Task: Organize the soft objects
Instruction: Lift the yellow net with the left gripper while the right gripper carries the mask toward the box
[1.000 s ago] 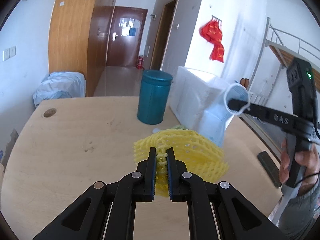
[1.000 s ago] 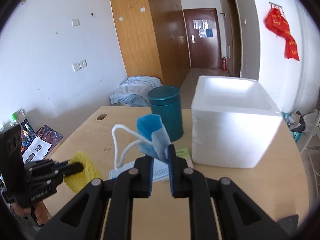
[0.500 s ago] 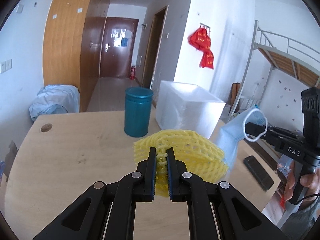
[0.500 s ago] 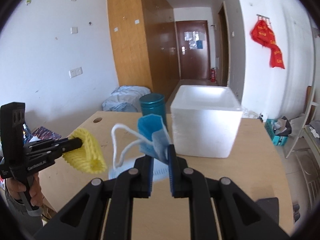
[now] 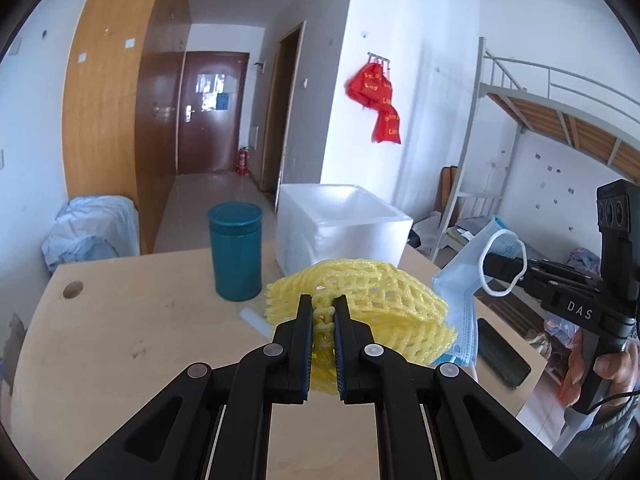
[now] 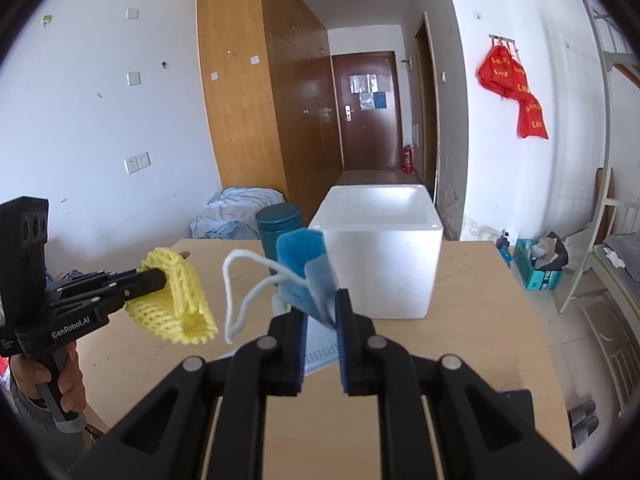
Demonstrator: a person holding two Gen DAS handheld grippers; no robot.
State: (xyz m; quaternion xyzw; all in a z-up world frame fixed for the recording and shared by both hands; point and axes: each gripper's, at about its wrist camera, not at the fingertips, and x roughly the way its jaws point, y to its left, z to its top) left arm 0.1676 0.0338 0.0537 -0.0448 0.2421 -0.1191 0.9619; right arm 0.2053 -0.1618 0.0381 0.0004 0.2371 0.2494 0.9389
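Observation:
My left gripper (image 5: 323, 307) is shut on a yellow foam net (image 5: 360, 304) and holds it up above the wooden table (image 5: 120, 340). In the right wrist view the same net (image 6: 176, 304) hangs from the left gripper (image 6: 154, 276) at the left. My right gripper (image 6: 322, 304) is shut on a blue face mask (image 6: 306, 276) whose white ear loop (image 6: 240, 300) dangles to the left. From the left wrist view the mask (image 5: 464, 280) hangs from the right gripper (image 5: 496, 266) at the right. An open white foam box (image 6: 380, 256) stands ahead on the table.
A teal canister (image 5: 236, 252) stands left of the foam box (image 5: 340, 224). Another mask (image 6: 316, 354) lies flat on the table below the right gripper. A black phone (image 5: 502, 354) lies near the table's right edge. A hand (image 6: 60, 384) grips the left tool's handle.
Both grippers have pulled back and risen with their loads. The net and the mask now hang clear above the table, and the foam box and canister look farther away.

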